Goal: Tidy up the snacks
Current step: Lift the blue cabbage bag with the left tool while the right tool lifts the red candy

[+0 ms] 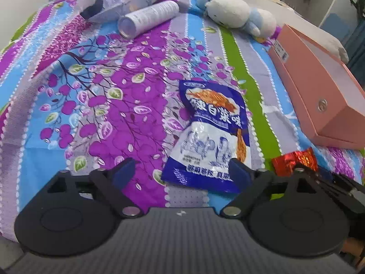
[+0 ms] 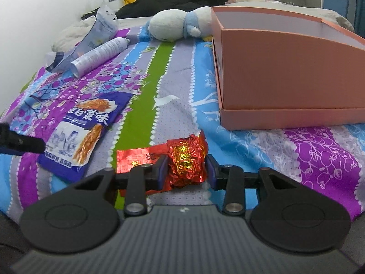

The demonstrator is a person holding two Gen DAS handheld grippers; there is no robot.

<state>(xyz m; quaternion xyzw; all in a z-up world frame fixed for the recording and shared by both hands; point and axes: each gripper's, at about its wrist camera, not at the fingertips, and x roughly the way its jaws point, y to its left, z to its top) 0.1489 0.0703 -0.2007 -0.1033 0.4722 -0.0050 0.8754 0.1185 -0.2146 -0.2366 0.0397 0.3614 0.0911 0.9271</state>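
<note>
The right claw [image 2: 186, 171] pinches a red foil snack [image 2: 186, 162] low over the bedspread [image 2: 251, 141]. The left claw [image 1: 180, 171] stands spread, nothing between its fingers, a blue packet [image 1: 209, 137] lying flat just beyond it. A pink box [image 2: 285, 68] sits near, open.

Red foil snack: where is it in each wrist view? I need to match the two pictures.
Left wrist: red foil snack sits low at the right edge, beside the blue packet, partly behind the other tongs.
Right wrist: red foil snack sits low centre, between the right tongs.
Shared landmark: pink box, beyond the snack and to its right in both.
</note>
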